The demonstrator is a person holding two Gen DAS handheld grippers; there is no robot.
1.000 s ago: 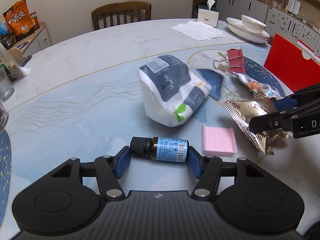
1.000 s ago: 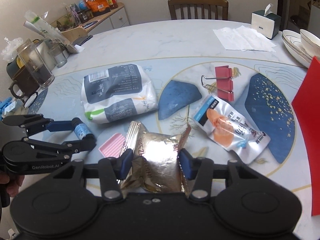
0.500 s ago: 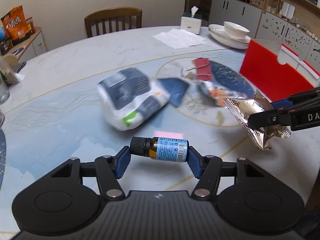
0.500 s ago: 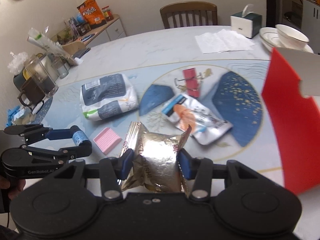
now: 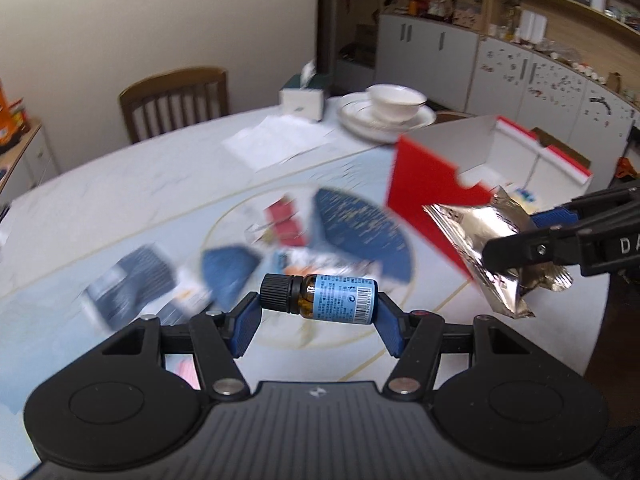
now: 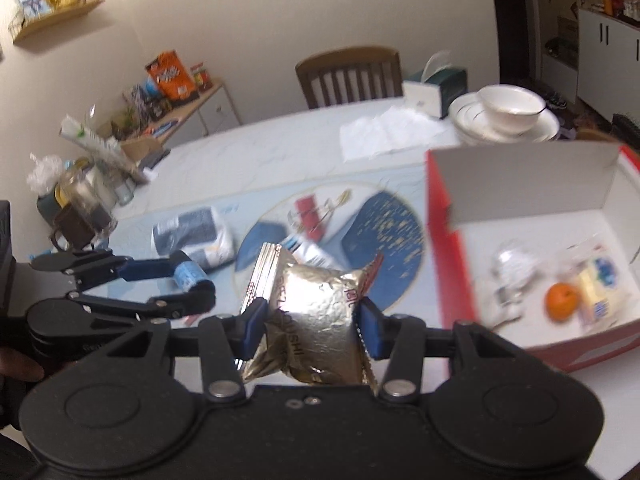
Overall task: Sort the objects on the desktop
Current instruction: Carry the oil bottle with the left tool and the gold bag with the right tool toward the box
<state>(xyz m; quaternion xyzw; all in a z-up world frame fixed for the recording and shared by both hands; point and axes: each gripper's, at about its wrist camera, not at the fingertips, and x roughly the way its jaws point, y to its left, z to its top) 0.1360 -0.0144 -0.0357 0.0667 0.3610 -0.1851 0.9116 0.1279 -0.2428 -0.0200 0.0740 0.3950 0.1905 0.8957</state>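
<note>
Left gripper (image 5: 318, 312) clenched on a small brown bottle (image 5: 324, 298) with a black cap and blue label, held sideways between the blue pads, cap toward the left pad, lifted clear of the bench (image 5: 120, 184). Right gripper (image 6: 312, 322) clamped on a crinkled gold snack packet (image 6: 316, 312), squeezed at its sides, also raised off the bench and just left of the red box (image 6: 440, 240). Seen from the left wrist, same packet (image 5: 484, 240) hanging in front of the red box's (image 5: 424, 184) near wall, right gripper (image 5: 516, 240) reaching in from the right. Red box open on top, white inside, holding an orange (image 6: 562, 301), a yellowish wrapped packet (image 6: 598, 284) just beside the orange, and a blurred clear wrapper (image 6: 514, 268). Left of the red box on the bench: a red binder clip (image 6: 310, 212), an orange-and-white sachet (image 6: 312, 254) partly hidden behind the gold packet, and farther left a blue-and-white bag (image 6: 192, 236). Beyond the red box, stacked white plates with a bowl (image 6: 510, 110), a tissue box (image 6: 434, 88) and a sheet of paper (image 6: 390, 134). Much of the bench surface smeared by motion blur. Wooden chair (image 6: 350, 76) at the far side of the bench.
</note>
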